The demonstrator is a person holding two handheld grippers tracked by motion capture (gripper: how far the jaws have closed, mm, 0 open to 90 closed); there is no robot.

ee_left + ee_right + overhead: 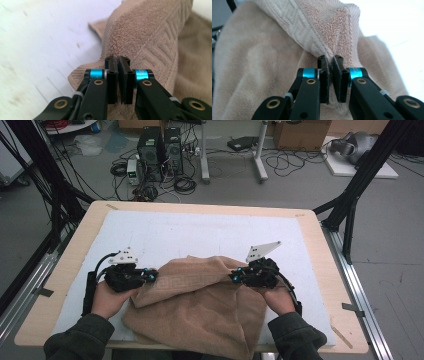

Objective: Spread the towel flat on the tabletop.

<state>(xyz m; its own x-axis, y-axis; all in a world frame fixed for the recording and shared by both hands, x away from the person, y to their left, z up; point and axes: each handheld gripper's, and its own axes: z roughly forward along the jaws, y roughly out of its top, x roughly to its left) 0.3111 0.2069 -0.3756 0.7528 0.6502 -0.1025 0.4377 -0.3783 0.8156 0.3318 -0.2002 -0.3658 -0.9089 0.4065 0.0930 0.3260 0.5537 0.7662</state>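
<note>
High view: tan towel [200, 305] edge pinched between clenched left hand-held gripper [153, 276] and right hand-held gripper [234, 277].

- The right gripper [331, 65] rises from six o'clock, its black jaws nearly together and pinching a fold of the tan towel [262, 65].
- The towel's patterned border [297, 22] runs from eleven o'clock down to the jaws.
- White bench [397, 32] shows from one to four o'clock.
</note>
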